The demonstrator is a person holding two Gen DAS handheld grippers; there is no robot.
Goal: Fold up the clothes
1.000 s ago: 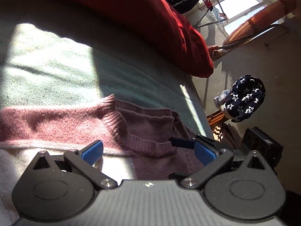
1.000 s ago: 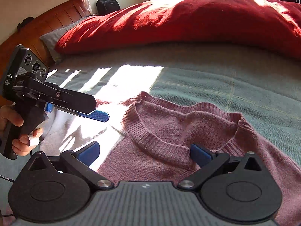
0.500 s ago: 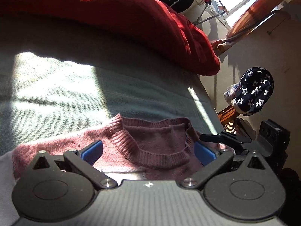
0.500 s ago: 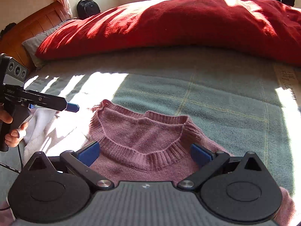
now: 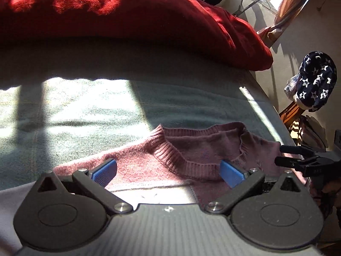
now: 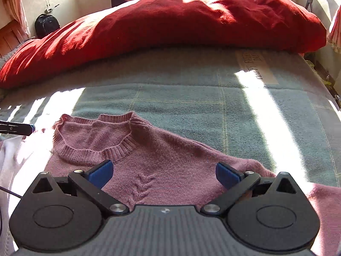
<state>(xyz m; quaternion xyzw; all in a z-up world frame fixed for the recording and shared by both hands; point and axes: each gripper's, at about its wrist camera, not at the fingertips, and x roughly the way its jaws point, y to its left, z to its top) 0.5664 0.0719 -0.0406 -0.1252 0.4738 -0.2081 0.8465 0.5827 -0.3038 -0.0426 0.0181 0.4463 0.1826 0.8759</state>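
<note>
A pink knitted sweater (image 6: 162, 157) lies flat on the bed, its ribbed collar (image 6: 93, 147) toward the red duvet. My right gripper (image 6: 164, 173) hovers open over the chest, right of the collar, above a cable-knit motif. My left gripper (image 5: 168, 170) is open just in front of the collar (image 5: 191, 162), holding nothing. A white garment (image 5: 149, 192) shows under the sweater's near edge. In the left wrist view the right gripper (image 5: 279, 155) reaches in from the right edge. One finger of the left gripper (image 6: 19, 128) enters the right wrist view from the left.
A grey-green blanket (image 6: 191, 98) covers the bed, with a bulky red duvet (image 6: 170, 21) along the far side. The bed's right edge drops to the floor beside a navy star-patterned bundle (image 5: 315, 81). A black backpack (image 6: 46, 24) sits by the far wall.
The right gripper has slid right along the sweater, so the collar now sits to its left. The two grippers have drawn apart. Both stayed open.
</note>
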